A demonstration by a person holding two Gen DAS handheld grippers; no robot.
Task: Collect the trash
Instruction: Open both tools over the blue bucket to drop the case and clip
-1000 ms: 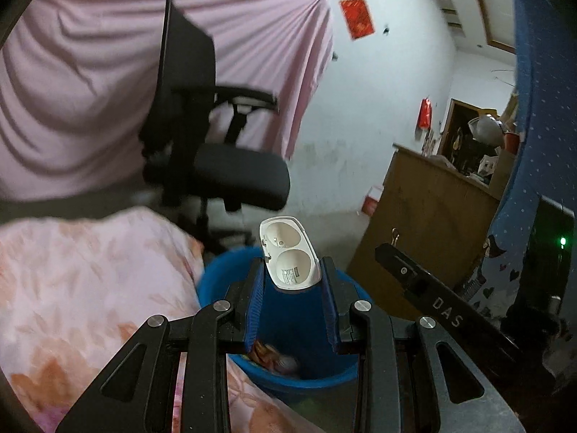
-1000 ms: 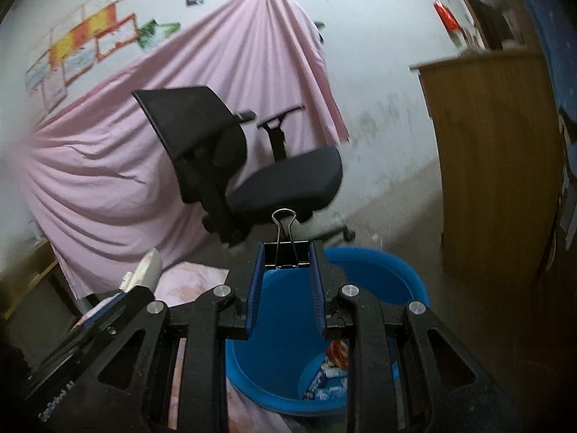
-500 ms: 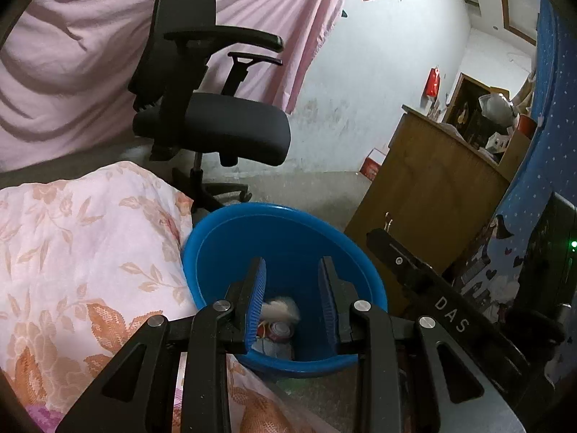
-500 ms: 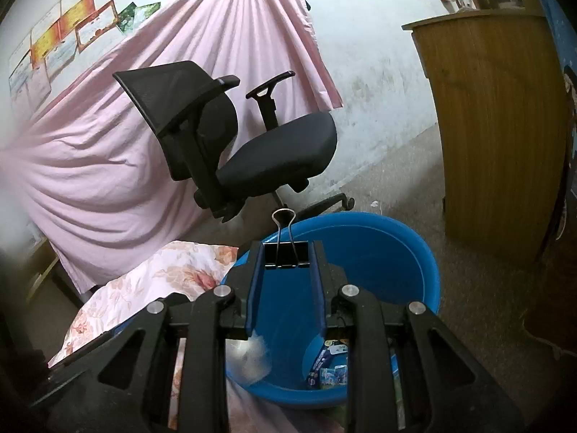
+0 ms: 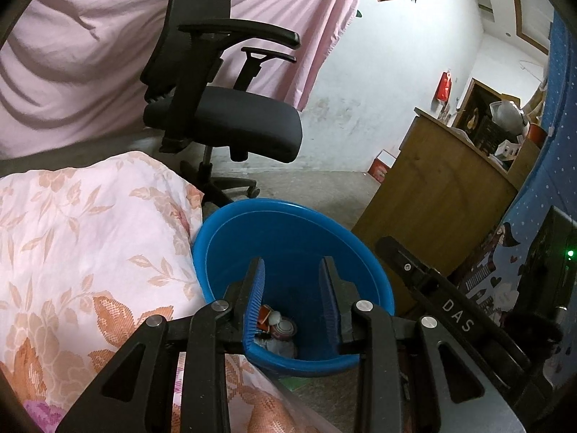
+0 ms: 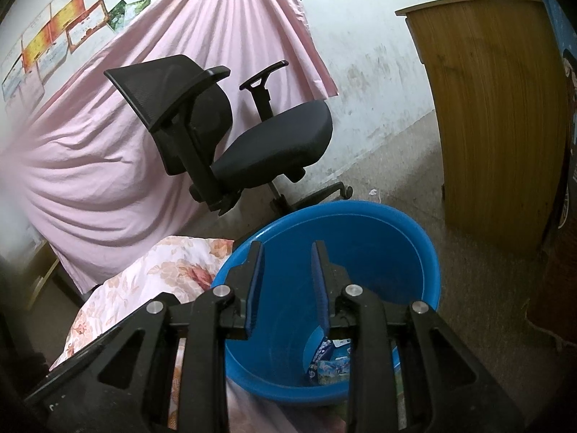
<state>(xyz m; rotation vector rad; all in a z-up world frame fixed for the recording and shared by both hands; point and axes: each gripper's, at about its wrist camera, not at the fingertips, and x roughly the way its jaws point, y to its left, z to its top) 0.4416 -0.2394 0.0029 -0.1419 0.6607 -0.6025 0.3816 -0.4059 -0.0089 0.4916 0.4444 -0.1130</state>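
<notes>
A blue plastic bin (image 5: pixel 288 231) stands on the floor beside the floral-covered table; it also shows in the right wrist view (image 6: pixel 360 231). Trash lies at its bottom: white and orange pieces (image 5: pixel 277 328) and blue printed wrappers (image 6: pixel 330 361). My left gripper (image 5: pixel 292 270) is open and empty above the bin's mouth. My right gripper (image 6: pixel 286 252) is open and empty above the bin too. The right gripper's black body (image 5: pixel 450 310) shows at the right of the left wrist view.
A floral pink cloth (image 5: pixel 79 252) covers the table at the left. A black office chair (image 5: pixel 220 108) stands behind the bin, before a pink hanging sheet (image 6: pixel 108 144). A wooden cabinet (image 5: pixel 440 195) stands to the right.
My left gripper let go of the white piece, which fell into the bin. My right gripper opened and the black binder clip is gone from it. Both tilted down over the bin.
</notes>
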